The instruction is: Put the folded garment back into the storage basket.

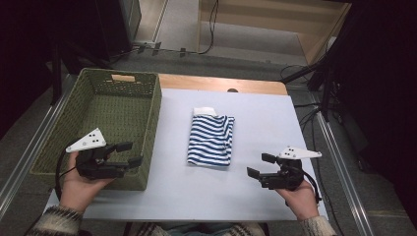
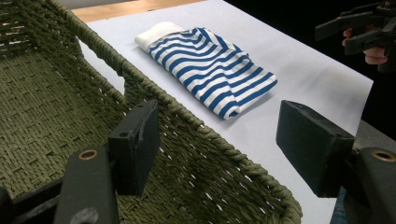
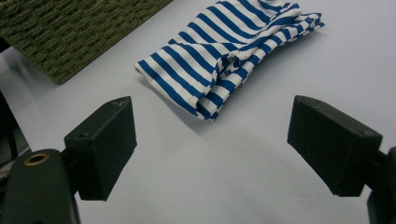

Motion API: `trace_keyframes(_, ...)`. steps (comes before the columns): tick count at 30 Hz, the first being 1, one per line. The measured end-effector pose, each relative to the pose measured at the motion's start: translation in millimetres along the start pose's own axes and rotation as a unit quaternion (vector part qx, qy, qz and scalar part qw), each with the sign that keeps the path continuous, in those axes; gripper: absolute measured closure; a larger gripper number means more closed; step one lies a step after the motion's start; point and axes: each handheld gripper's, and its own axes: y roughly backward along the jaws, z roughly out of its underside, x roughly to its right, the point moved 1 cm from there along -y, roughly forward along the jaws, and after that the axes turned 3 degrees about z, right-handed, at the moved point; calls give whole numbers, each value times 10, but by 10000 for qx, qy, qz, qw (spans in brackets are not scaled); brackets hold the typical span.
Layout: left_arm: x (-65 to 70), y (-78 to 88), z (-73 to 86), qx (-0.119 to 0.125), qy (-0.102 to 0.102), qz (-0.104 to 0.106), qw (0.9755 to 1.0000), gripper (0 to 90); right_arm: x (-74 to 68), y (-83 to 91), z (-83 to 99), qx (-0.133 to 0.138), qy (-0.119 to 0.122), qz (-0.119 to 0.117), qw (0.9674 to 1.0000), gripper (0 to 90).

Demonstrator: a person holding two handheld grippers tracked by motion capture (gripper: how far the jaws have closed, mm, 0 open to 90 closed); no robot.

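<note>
A folded blue-and-white striped cloth [image 1: 211, 140] with a white band at its far end lies in the middle of the white table top [image 1: 265, 123]. To its left stands a green woven basket [image 1: 152, 118] with nothing in it. My left gripper [image 1: 129, 153] hovers open over the basket's near right corner, its jaws astride the rim [image 2: 219, 140]. My right gripper [image 1: 260, 165] is open over the table at the near right, pointing left towards the striped cloth [image 3: 224, 60]; nothing is between its jaws. The right gripper [image 2: 357, 32] also appears far off in the left gripper view.
The basket's corner [image 3: 70, 32] lies to the left of the cloth. A wooden strip [image 1: 221, 82] edges the table's far side. Cables [image 1: 314, 113] and dark stands sit on the floor to the right. Metal rails [image 1: 339, 167] run along both sides.
</note>
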Motion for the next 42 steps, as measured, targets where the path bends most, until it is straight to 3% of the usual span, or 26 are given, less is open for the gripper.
trace_keyframes(7, -3, -6, -1, -25, 0, 1, 10000, 310, 13, -67, 42, -138, -38, -25, 9999, 140)
trace_keyframes(21, -9, -20, 6, -95, 16, 19, 10000, 310, 2, -25, 6, -51, -61, 31, 10000, 139)
trace_keyframes(42, -12, -33, 8, -170, 37, 13, 9998, 310, 21, -51, 25, -200, -85, -17, 9998, 142)
